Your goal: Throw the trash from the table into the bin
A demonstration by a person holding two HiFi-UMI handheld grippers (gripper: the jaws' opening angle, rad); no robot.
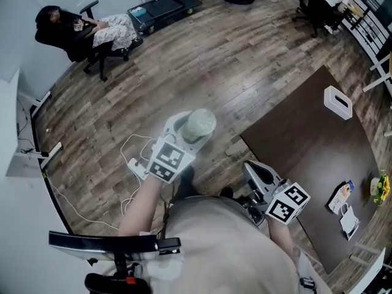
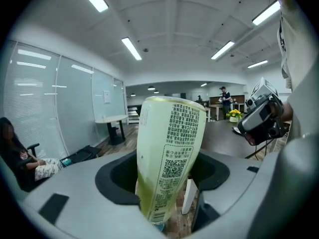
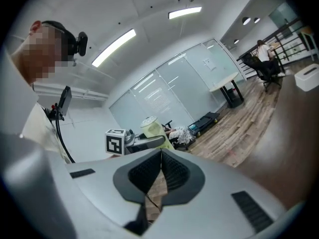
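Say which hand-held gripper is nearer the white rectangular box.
Right. The right hand-held gripper is lower left of the white rectangular box; the left hand-held gripper is farther left.

Beige shirt; grey grippers; marker cubes

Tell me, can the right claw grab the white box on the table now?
Probably not yet. The right claw is shut and empty at the near edge of the table, and the white box sits far across the bare brown top. Nothing seems to block the way, though.
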